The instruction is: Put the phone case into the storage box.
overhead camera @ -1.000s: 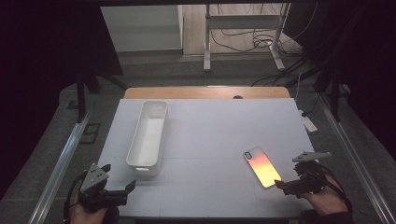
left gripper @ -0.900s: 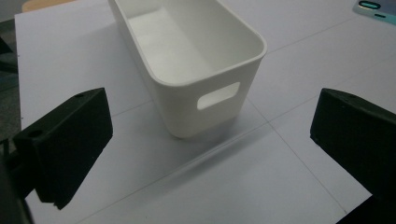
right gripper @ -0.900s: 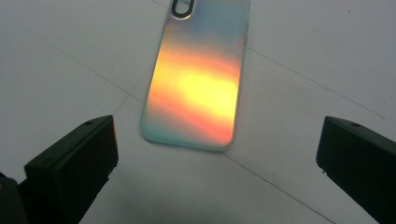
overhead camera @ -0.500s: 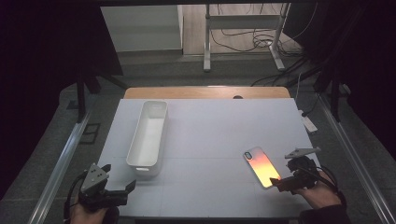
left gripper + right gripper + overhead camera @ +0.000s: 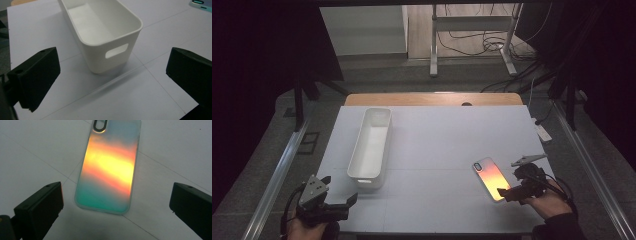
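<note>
A phone case (image 5: pixel 490 177) with an orange-to-teal sheen lies flat on the white table (image 5: pixel 437 140), near its front right. My right gripper (image 5: pixel 510 181) is open just behind the case's near end. In the right gripper view the case (image 5: pixel 110 167) lies ahead, between the two spread jaws of the right gripper (image 5: pixel 116 210), its lower edge close to them. My left gripper (image 5: pixel 348 204) is open at the front left corner and holds nothing. Its own view shows the left gripper (image 5: pixel 112 82) facing the short handle end of an empty white bin (image 5: pixel 95 57).
The long white bin (image 5: pixel 362 150) stands lengthwise on the table's left half. The phone case (image 5: pixel 201 3) peeks in at the top right of the left gripper view. A wooden edge (image 5: pixel 427 98) lines the table's far side. Metal rails run along both sides.
My right gripper has moved a little left and forward, closer to the phone case. The left gripper, bin and case have stayed put.
</note>
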